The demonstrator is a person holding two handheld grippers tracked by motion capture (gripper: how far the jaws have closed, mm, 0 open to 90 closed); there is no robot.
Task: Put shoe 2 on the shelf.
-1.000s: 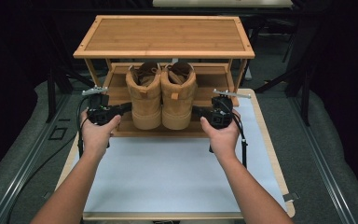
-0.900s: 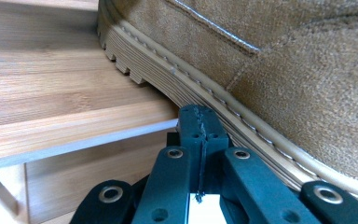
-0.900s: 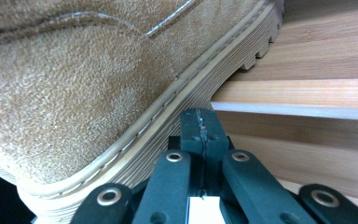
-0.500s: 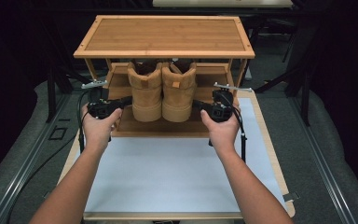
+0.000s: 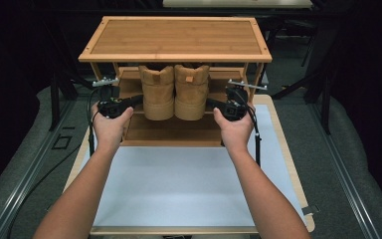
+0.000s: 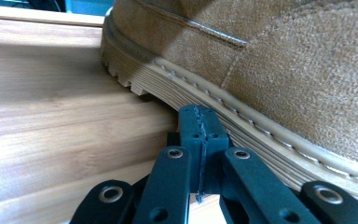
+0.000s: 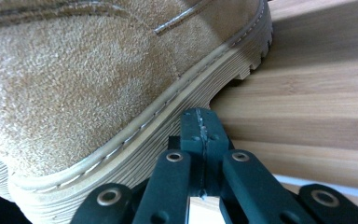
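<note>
Two tan suede boots, the left boot (image 5: 157, 92) and the right boot (image 5: 191, 92), stand side by side with heels toward me on the lower shelf (image 5: 171, 130) of a bamboo shoe rack (image 5: 175, 37). My left gripper (image 5: 138, 101) is shut, its tip against the left boot's outer sole (image 6: 261, 140). My right gripper (image 5: 210, 103) is shut too, its tip against the right boot's outer sole (image 7: 168, 135). In the left gripper view the shut jaws of the left gripper (image 6: 199, 122) press the ribbed sole edge; in the right gripper view the right gripper (image 7: 201, 125) does likewise.
The rack stands at the far end of a table with a white mat (image 5: 179, 184) in front of it. Rack legs (image 5: 95, 69) flank the boots on both sides. Dark floor and cables (image 5: 40, 179) lie left of the table.
Both grippers have pushed the boots away from me, deeper under the rack's top shelf. The hands moved forward with them.
</note>
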